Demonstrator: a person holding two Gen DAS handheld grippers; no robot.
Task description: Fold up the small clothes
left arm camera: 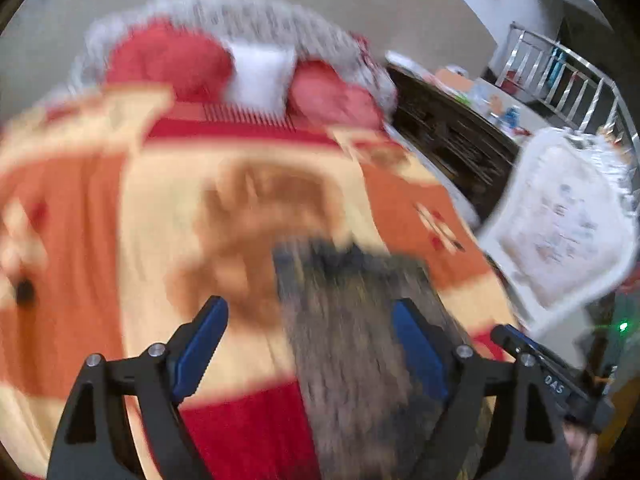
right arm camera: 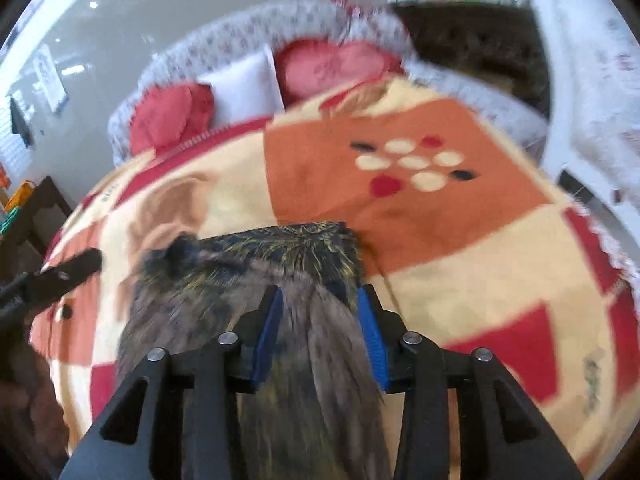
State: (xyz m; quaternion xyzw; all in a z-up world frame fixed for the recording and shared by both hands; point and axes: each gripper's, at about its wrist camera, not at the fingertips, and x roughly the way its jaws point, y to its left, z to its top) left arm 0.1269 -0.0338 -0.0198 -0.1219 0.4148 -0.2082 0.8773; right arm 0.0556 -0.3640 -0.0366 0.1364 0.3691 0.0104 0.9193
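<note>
- A small dark garment of brown-grey fabric with yellow flecks [right arm camera: 256, 272] is lying rumpled on the orange, cream and red patterned blanket [right arm camera: 400, 200] covering the bed.
- The left gripper [left arm camera: 308, 340] is standing spread wide, pinching nothing.
- The right gripper [right arm camera: 320, 320] is hanging half spread over the cloth; grip unclear.
- Red cushions [right arm camera: 168, 116] and a white pillow [right arm camera: 244, 84] are sitting at the bedhead.

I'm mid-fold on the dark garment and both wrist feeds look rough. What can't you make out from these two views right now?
- Left wrist view: motion blur smears the dark garment; its edges and folds are unreadable.
- Right wrist view: the garment's near end is cut off by the bottom edge, behind the right gripper.
- Right wrist view: whether the pads press the cloth between them is unclear.
- Left gripper: jaws wide; contact with the cloth is blurred.
- The garment's type cannot be told.
</note>
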